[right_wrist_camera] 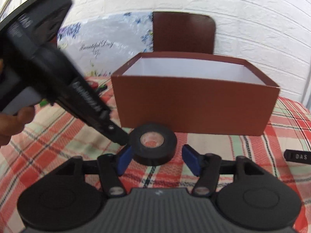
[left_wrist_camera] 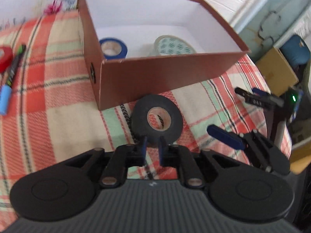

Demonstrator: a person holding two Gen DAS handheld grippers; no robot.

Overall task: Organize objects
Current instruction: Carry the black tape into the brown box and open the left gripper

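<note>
A black tape roll (left_wrist_camera: 156,119) (right_wrist_camera: 153,145) lies flat on the plaid cloth, just in front of the brown box (left_wrist_camera: 155,73) (right_wrist_camera: 194,106). My left gripper (left_wrist_camera: 152,148) (right_wrist_camera: 121,138) is at the roll's rim, its blue pads a narrow gap apart with nothing pressed between them. My right gripper (right_wrist_camera: 158,160) (left_wrist_camera: 237,114) stands open around the roll's near side; its left pad is close to the roll and its right pad is clear of it. Inside the box lie a blue tape roll (left_wrist_camera: 113,47) and a pale patterned roll (left_wrist_camera: 174,45).
A red tape roll (left_wrist_camera: 4,58) and a marker with a blue cap (left_wrist_camera: 11,73) lie on the cloth left of the box. A brown chair back (right_wrist_camera: 183,33) stands behind it. The table edge falls away on the right, beside a cardboard carton (left_wrist_camera: 276,71).
</note>
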